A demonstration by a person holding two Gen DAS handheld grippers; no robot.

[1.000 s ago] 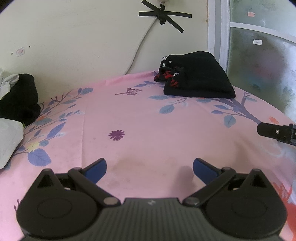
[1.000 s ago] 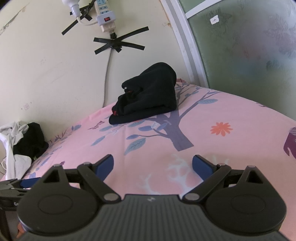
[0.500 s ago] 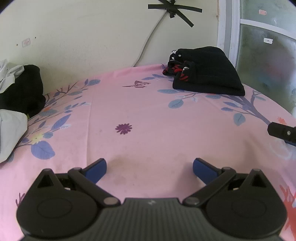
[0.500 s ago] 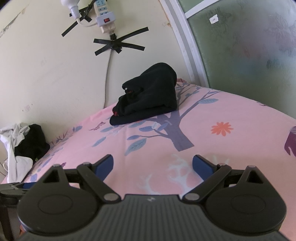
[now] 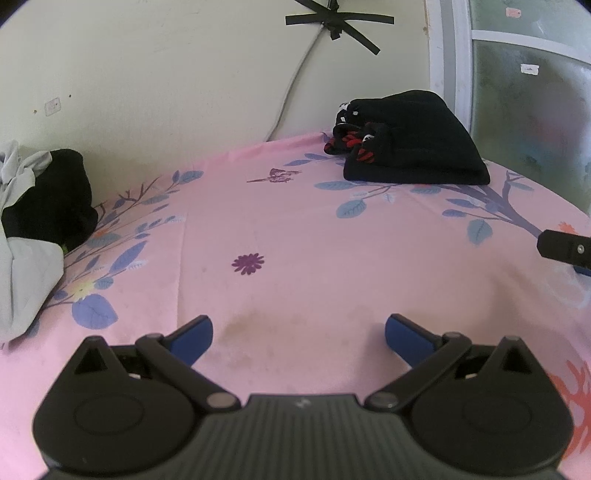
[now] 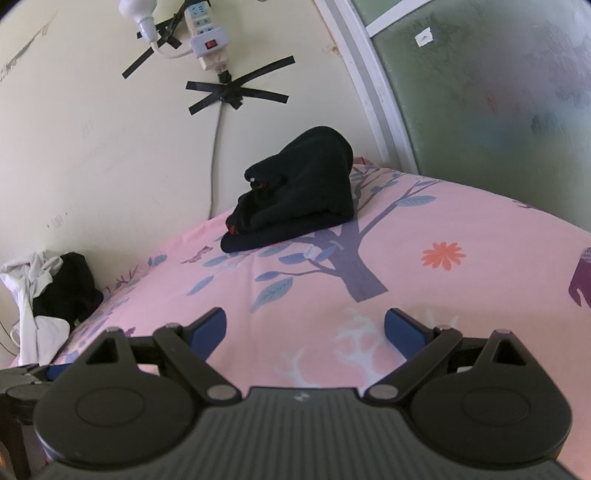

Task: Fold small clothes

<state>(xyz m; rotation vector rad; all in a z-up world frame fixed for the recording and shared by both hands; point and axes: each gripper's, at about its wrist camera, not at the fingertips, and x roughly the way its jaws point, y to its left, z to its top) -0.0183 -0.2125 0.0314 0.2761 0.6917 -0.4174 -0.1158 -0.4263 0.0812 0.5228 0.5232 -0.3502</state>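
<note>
A stack of folded black clothes (image 5: 413,147) with red trim lies at the far right of the pink bed, near the wall; it also shows in the right wrist view (image 6: 299,192). A loose pile of white and black clothes (image 5: 33,221) sits at the bed's left edge, seen too in the right wrist view (image 6: 51,295). My left gripper (image 5: 298,334) is open and empty, low over the pink sheet. My right gripper (image 6: 304,328) is open and empty over the sheet. The right gripper's finger (image 5: 565,249) shows at the right edge of the left wrist view.
The pink sheet (image 5: 295,229) with blue leaves and a tree print covers the bed. A cream wall (image 5: 166,81) stands behind it, with a taped cable and a power strip (image 6: 205,33). A frosted window (image 6: 498,92) is at the right.
The left gripper's view has shifted, so the folded stack and the loose pile sit further right in its frame. The right gripper barely moved. Both stay open.
</note>
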